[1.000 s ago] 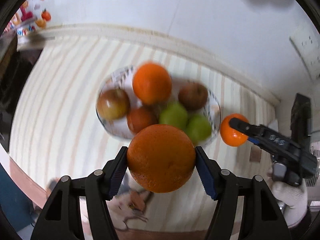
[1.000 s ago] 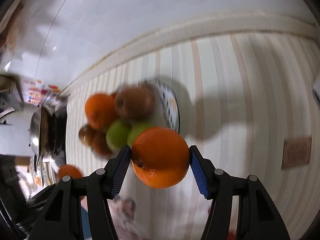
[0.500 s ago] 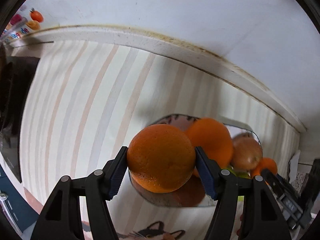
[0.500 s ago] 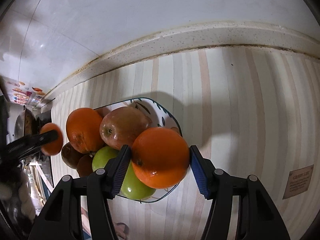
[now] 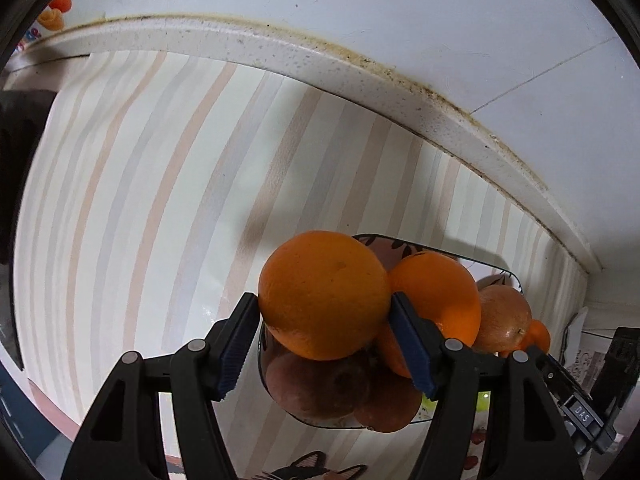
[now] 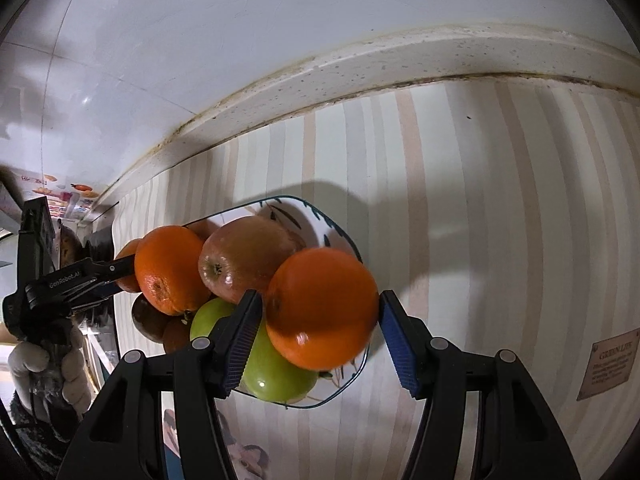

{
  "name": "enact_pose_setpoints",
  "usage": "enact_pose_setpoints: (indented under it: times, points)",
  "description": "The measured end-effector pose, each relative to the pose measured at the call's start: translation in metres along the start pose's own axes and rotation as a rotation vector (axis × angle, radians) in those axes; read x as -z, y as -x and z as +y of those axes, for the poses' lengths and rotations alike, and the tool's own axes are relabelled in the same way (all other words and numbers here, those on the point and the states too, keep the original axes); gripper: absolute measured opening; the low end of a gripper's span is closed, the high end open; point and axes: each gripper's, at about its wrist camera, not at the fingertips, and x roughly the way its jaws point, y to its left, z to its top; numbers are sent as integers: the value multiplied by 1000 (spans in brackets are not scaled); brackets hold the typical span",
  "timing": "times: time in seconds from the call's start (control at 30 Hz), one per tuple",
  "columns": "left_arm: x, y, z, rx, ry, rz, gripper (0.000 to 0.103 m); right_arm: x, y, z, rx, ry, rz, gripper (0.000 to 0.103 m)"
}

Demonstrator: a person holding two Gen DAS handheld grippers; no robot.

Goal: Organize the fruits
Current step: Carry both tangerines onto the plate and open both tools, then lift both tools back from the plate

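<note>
My left gripper (image 5: 326, 344) is shut on a large orange (image 5: 323, 294), held over the left rim of the patterned fruit plate (image 5: 496, 266). The plate holds another orange (image 5: 440, 300), red apples (image 5: 502, 318) and green apples. My right gripper (image 6: 318, 338) stands at the plate's right edge (image 6: 340, 236); its right pad shows a small gap to the orange (image 6: 322, 306) between its fingers, which sits above a green apple (image 6: 272, 376). A red apple (image 6: 248, 258) and an orange (image 6: 170, 268) lie beside it. The left gripper (image 6: 108, 272) shows at far left with its orange.
The plate stands on a striped cloth (image 5: 160, 184) close to a speckled counter ledge (image 5: 280, 48) and white wall. A brown label (image 6: 608, 364) lies on the cloth at right. A cat-print mat (image 5: 312, 468) lies in front of the plate.
Both grippers have moved closer to the plate and lower. The right gripper's jaws have opened slightly around its orange over the plate. The left still grips its orange.
</note>
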Motion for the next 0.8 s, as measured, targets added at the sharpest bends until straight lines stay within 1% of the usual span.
enact_pose_setpoints:
  times: [0.1,0.23,0.27,0.3,0.4,0.5,0.53,0.6,0.67,0.73,0.77,0.8]
  points:
    - [-3,-2,2,21,20,16,66,-1,0,2,5,-4,5,65]
    - [-3,-1,-1,5,11,29,66,-1,0,2,-5,-5,21,69]
    - [-2,0,-2,6,21,38,65,-1,-1,2,-12,-10,27,72]
    - [-2,0,-2,7,26,44,65,-1,0,2,-16,-11,29,77]
    - [-1,4,-4,10,22,44,65,-1,2,6,-17,-2,27,83]
    - [3,16,-5,9,9,23,65,-2,5,11,-19,9,29,88]
    - [4,19,-5,7,8,17,65,-1,7,14,-13,18,25,89]
    - [10,31,-7,6,-2,-8,65,0,11,20,8,37,22,94]
    - [17,43,-10,-14,-14,-38,69,4,17,28,43,74,16,95]
    - [30,54,-16,-29,-30,-78,77,12,24,39,97,127,3,96]
    - [39,59,-21,-49,-44,-98,84,16,27,45,122,155,-5,97]
    - [45,62,-23,-60,-54,-110,88,20,30,49,146,177,-12,97]
